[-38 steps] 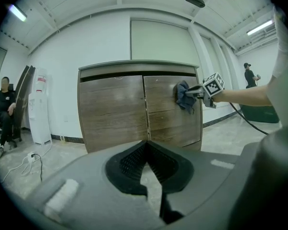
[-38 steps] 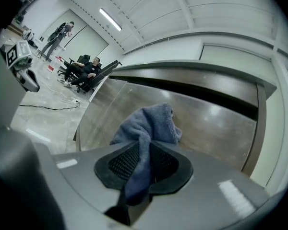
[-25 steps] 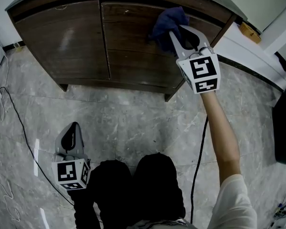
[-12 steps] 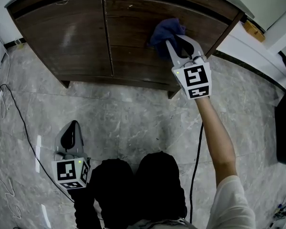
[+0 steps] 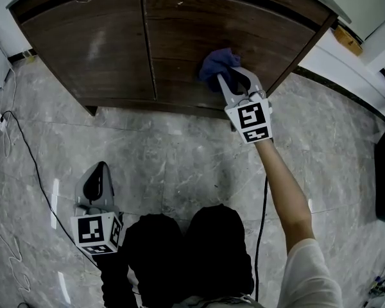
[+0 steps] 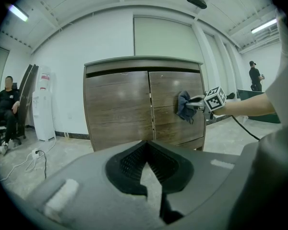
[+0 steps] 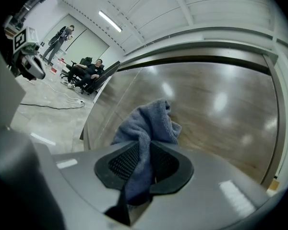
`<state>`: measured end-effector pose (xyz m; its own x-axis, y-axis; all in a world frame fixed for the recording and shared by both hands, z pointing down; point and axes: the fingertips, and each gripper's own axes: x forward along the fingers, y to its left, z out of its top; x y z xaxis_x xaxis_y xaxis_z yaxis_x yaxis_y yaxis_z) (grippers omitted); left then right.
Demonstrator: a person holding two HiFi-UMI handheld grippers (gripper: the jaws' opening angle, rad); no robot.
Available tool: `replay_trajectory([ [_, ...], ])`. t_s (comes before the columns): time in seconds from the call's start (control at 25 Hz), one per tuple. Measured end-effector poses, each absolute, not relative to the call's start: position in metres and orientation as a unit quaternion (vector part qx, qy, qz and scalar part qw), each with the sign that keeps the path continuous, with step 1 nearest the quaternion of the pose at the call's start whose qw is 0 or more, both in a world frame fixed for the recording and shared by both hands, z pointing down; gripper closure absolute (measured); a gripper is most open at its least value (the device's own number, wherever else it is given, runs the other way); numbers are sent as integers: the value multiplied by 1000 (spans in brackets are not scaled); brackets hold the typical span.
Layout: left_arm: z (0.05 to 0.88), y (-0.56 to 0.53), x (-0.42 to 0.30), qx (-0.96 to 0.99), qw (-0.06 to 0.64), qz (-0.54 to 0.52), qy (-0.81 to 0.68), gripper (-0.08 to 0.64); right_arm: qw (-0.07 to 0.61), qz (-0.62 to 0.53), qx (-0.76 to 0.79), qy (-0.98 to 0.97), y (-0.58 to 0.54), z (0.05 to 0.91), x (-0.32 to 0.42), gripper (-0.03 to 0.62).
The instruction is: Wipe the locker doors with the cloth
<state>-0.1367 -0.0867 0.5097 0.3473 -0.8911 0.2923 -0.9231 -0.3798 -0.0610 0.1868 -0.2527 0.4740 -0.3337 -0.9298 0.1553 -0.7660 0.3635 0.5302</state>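
The locker (image 5: 83, 43) stands with both doors shut, so the cloth (image 5: 219, 64) presses low on the right door (image 5: 269, 37) for wiping. The right gripper (image 5: 231, 79) has its fingers clamped on the cloth's tail (firm enough to rub, I judge). The left gripper (image 5: 97, 179) hangs idle, fingers together.

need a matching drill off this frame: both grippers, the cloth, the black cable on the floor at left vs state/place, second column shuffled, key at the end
Column 1
1. left gripper
2. right gripper
3. cloth
4. black floor cable

Column 2
A. bunched against the right locker door
B. lying on the floor
C. jaws shut on nothing, held low
D. jaws clamped on fabric

Pairs: 1-C, 2-D, 3-A, 4-B
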Motion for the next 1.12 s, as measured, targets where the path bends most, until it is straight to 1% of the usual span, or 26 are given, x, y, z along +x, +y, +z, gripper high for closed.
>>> replay_trajectory([
  [0.56,516,-90,-136,817,57,150,-554,560,250,-131,518,-808,-255,562,176,518],
  [1.12,526,-93,-138,814,62,164,-553,560,294,-83,484,-820,-256,644,160,518],
])
